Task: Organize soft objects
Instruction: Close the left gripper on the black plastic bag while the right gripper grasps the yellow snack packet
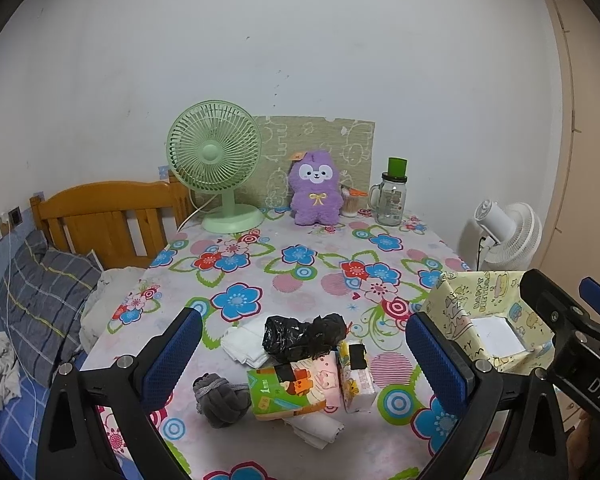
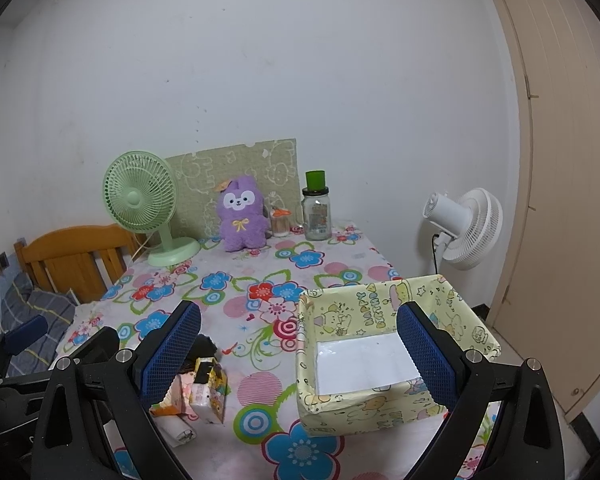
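Note:
On the flowered table, a pile of soft things lies near the front: a black plastic bag [image 1: 304,336], a folded white cloth [image 1: 244,344], a grey knotted plush ball [image 1: 220,400], two tissue packs [image 1: 296,388] [image 1: 356,380] and a white roll [image 1: 316,430]. My left gripper [image 1: 304,360] is open and empty, hovering above the pile. A yellow cartoon-print box [image 2: 380,360] with a bare white floor stands at the right. My right gripper [image 2: 300,356] is open and empty, over the box's left wall. The tissue packs [image 2: 204,388] show in the right wrist view too.
At the back of the table stand a green desk fan [image 1: 216,168], a purple plush toy [image 1: 316,188], a toothpick jar [image 1: 350,202] and a glass jar with a green lid [image 1: 392,196]. A bed with a wooden headboard [image 1: 108,216] lies left; a white floor fan [image 2: 464,228] stands right.

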